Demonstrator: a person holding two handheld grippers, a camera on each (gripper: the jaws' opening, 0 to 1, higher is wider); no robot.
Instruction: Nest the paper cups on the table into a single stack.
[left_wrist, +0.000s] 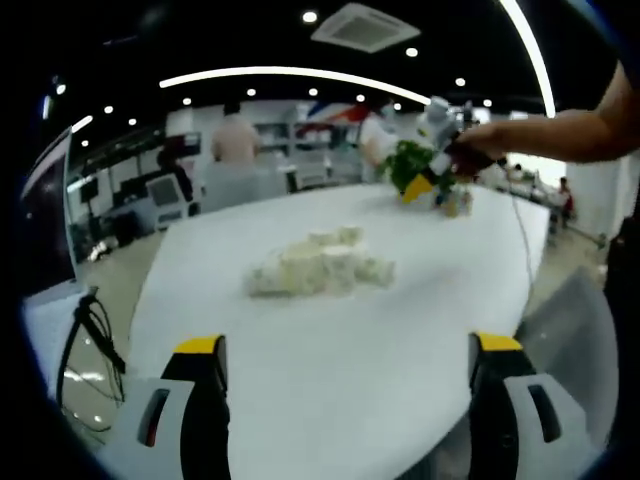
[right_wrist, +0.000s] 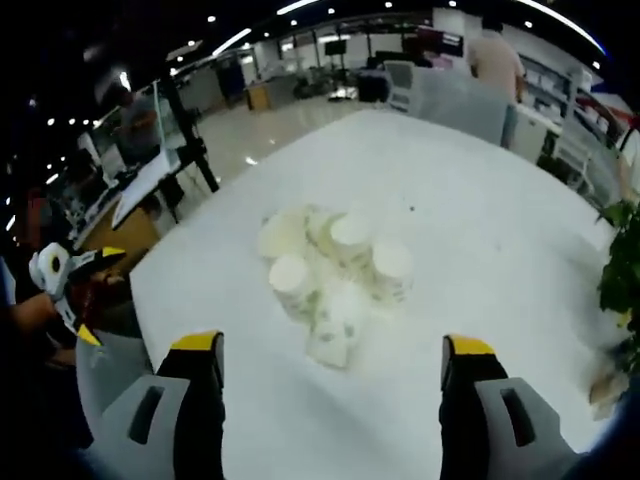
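cups: a loose heap of white paper cups near the middle of the white counter; several upright with round mouths up, others tipped on their sides and touching; in the left gripper view the same heap reads as a blurred pale clump
left claw: jaws wide, holding nothing, low at the counter's near edge, well short of the heap
right claw: jaws wide, empty, above the heap and near its closest cup
handling: likely very light, thin-walled, easily crushed or knocked; a gentle pinch across the rim or upper wall should do; the tipped cups probably need righting first
plant: at the far end, clear of the cups
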